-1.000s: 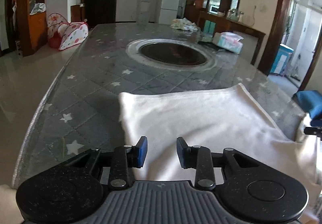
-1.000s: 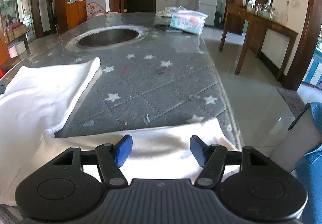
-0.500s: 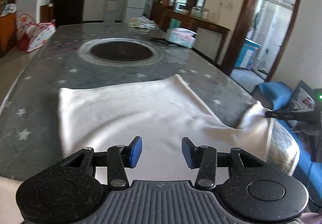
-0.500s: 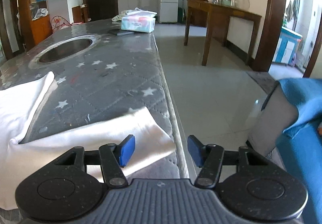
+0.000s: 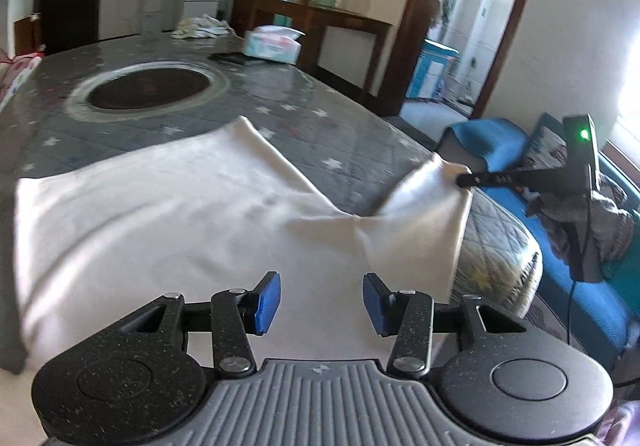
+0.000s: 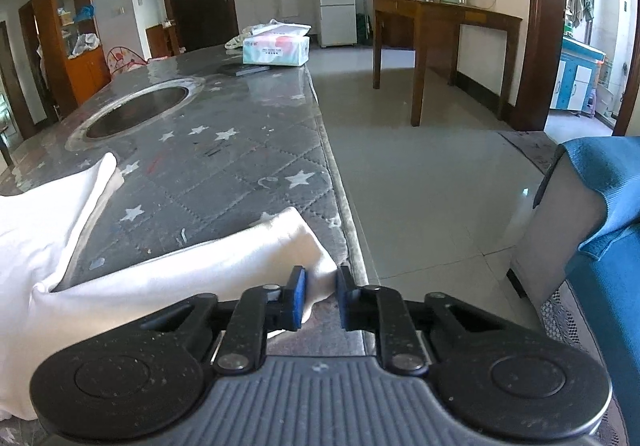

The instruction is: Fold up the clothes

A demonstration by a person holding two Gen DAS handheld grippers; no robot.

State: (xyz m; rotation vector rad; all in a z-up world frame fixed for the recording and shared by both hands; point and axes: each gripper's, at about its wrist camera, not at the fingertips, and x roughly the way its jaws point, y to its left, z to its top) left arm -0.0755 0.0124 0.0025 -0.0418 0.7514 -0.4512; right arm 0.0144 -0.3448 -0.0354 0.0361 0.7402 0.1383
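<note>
A white garment (image 5: 168, 213) lies spread on the grey star-patterned table (image 5: 304, 93). My left gripper (image 5: 320, 300) is open and empty, hovering over the garment's near edge. My right gripper (image 6: 320, 296) is shut on the end of the garment's sleeve (image 6: 224, 266) at the table's right edge. In the left wrist view the right gripper (image 5: 464, 179) pinches the raised sleeve tip (image 5: 432, 197). The garment's body (image 6: 36, 213) shows at the left of the right wrist view.
A round dark recess (image 5: 150, 91) sits in the table's middle. A tissue box (image 6: 276, 49) and a dark flat object (image 6: 240, 69) lie at the far end. A wooden side table (image 6: 444, 25) stands right. A blue-covered sofa (image 6: 600, 213) is close on the right.
My right gripper has closed on the sleeve end and lifted it slightly. My left gripper has swung to the right over the garment and opened wider.
</note>
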